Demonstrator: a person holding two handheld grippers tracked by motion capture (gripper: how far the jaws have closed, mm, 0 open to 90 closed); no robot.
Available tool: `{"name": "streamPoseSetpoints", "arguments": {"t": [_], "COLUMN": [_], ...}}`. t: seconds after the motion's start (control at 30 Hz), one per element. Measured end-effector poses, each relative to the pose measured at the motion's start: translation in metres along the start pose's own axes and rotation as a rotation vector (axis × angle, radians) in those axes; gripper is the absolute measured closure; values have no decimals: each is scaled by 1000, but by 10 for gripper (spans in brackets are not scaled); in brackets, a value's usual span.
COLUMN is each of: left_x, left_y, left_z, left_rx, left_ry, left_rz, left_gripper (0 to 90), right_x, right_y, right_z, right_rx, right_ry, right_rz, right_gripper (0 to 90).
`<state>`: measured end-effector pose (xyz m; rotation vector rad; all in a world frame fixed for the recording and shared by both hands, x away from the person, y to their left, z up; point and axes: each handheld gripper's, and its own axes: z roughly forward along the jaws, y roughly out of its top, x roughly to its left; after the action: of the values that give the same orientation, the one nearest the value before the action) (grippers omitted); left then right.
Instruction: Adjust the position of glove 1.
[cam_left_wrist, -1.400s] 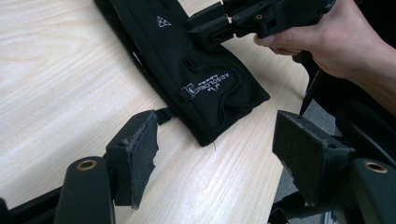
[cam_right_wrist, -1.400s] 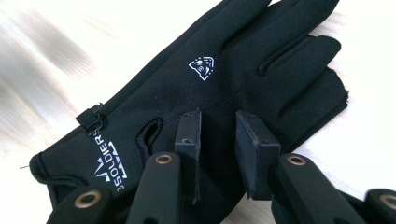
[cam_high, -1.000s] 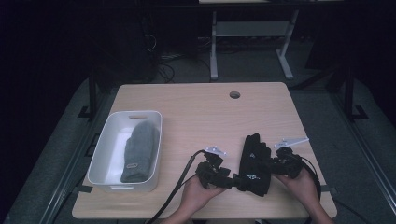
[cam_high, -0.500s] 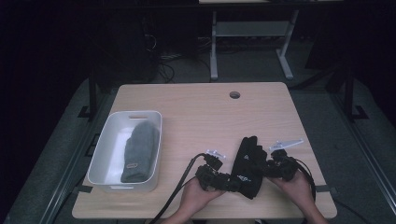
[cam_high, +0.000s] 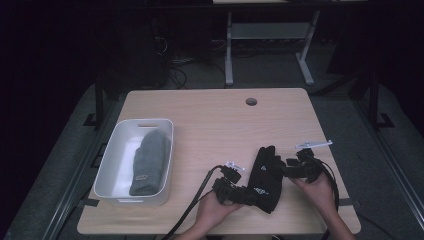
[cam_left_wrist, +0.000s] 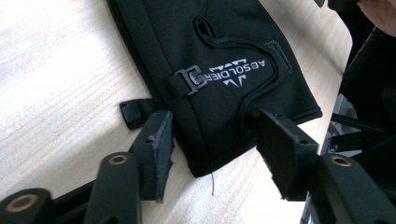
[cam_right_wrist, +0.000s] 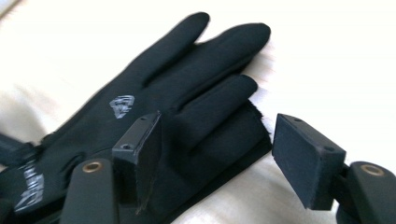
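Note:
A black glove (cam_high: 267, 175) with a silver logo lies flat on the wooden table (cam_high: 210, 120), near its front right. My left gripper (cam_high: 250, 196) is at the glove's cuff end. In the left gripper view the glove's cuff (cam_left_wrist: 219, 56) sits between the spread jaws of the open left gripper (cam_left_wrist: 215, 126), and a small black clip (cam_left_wrist: 133, 112) lies by the left jaw. My right gripper (cam_high: 287, 167) stands at the glove's right side. It is open (cam_right_wrist: 217, 140), one jaw over the glove's fingers (cam_right_wrist: 177, 93) and the other over bare table.
A white bin (cam_high: 112, 155) at the table's front left holds a grey mitten (cam_high: 147, 162). A round cable hole (cam_high: 251, 101) is near the table's far edge. Cables trail from both grippers off the front edge. A desk frame stands on the dark floor behind.
The glove and both grippers have shifted slightly toward the table's front edge. The glove now lies flat between the two open grippers.

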<state>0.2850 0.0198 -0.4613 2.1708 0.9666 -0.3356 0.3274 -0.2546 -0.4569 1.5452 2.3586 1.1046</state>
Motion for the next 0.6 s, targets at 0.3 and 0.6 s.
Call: {"name": "streamPoseSetpoints", "arguments": {"t": [0.3,0.6], "left_x": [-2,-2], "left_y": [1,0], "left_z": [5,10], "left_rx": [0,1], "left_ry": [27,-20], "left_rz": [42,89], "left_gripper": [645,784], "right_x": [-6,-8], "right_y": [-2,-3], "right_z": [8,8], "right_rx": [18,30], "right_ry": [18,87], "right_rz": [18,76], "right_gripper": [448,683]}}
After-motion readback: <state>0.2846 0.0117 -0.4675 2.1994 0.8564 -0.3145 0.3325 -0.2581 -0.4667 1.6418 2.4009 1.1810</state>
